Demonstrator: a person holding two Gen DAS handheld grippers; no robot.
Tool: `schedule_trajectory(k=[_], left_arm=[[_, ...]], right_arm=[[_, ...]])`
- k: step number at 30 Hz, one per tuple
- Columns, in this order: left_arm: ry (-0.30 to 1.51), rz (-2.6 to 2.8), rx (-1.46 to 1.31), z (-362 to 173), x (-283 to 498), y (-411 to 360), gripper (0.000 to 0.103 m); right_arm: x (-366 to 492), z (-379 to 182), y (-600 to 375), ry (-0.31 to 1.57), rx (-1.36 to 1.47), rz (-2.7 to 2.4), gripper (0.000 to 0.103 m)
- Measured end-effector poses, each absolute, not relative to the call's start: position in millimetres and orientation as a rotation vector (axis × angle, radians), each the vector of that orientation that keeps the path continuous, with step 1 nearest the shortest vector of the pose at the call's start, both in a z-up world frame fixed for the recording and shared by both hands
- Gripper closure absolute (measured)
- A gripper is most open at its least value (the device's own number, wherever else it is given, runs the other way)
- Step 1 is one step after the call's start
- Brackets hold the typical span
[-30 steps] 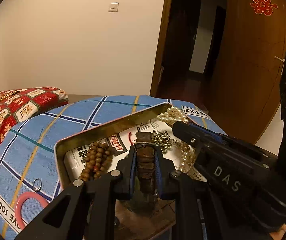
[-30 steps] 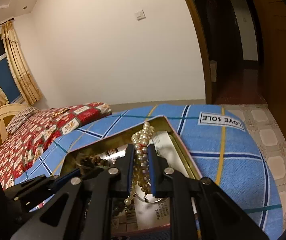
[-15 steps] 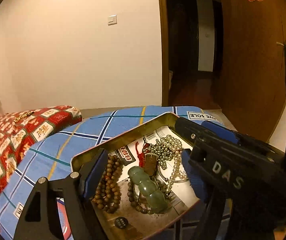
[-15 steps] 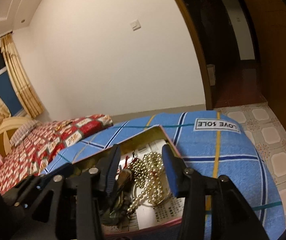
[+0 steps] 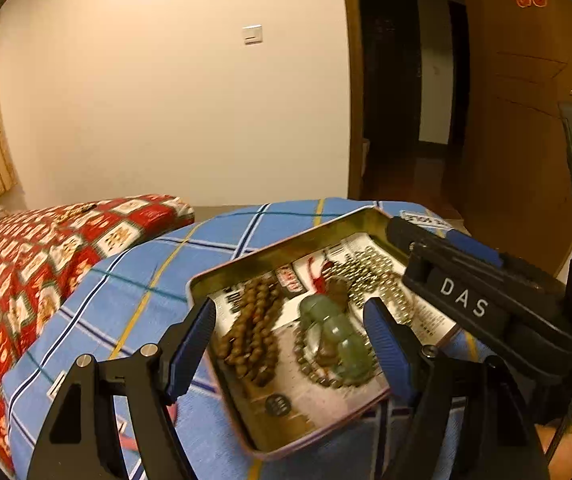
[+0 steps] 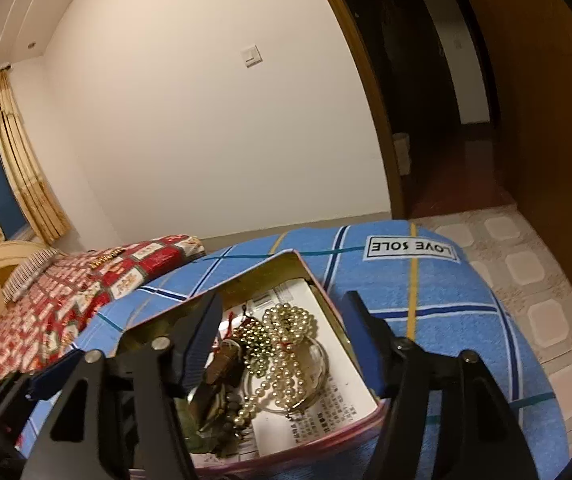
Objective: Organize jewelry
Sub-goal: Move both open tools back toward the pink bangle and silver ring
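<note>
I have both grippers spread wide and holding nothing, hovering over the tin (image 5: 245,264) that sits on the blue checked blanket (image 5: 133,280) of the bed. The left gripper (image 5: 290,344) frames the brown wooden beads (image 5: 249,332) and the green jade piece (image 5: 338,344); the right gripper (image 6: 281,344) frames the pearl necklace (image 6: 286,352) and the small gold-bead chain (image 6: 253,344). Everything I can see of the jewelry lies inside the tin, piled loosely on printed paper, so I judge the gathering mostly done. What may remain is tidying the tangle, and a pink ring (image 5: 133,444) that seems to lie on the blanket below the left gripper, though it is mostly hidden.

1 second ago my left gripper was clamped on a brown piece and my right on the pearls. Half a second ago both had let go, and now both have pulled back a little higher from the tin.
</note>
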State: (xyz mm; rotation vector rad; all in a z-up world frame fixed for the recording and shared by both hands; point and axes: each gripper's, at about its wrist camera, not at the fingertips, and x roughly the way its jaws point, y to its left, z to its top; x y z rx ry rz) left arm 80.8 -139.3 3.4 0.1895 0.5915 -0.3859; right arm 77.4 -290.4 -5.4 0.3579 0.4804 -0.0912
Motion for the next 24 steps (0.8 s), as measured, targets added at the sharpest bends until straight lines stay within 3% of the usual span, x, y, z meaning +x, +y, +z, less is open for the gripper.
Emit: schedule_trajectory(k=[12, 24], left_arm=[[0.578, -0.299, 0.172, -3.8, 62.7, -94.9, 0.027], [0.649, -0.134, 0.132, -23.0, 55.7, -2.4, 0.027]], right_arm=[[61.6, -5.6, -267.8, 0.468, 0.252, -0.142, 0.036], [35.7, -2.3, -227.9, 0.455, 0.151, -0.100, 0.036]])
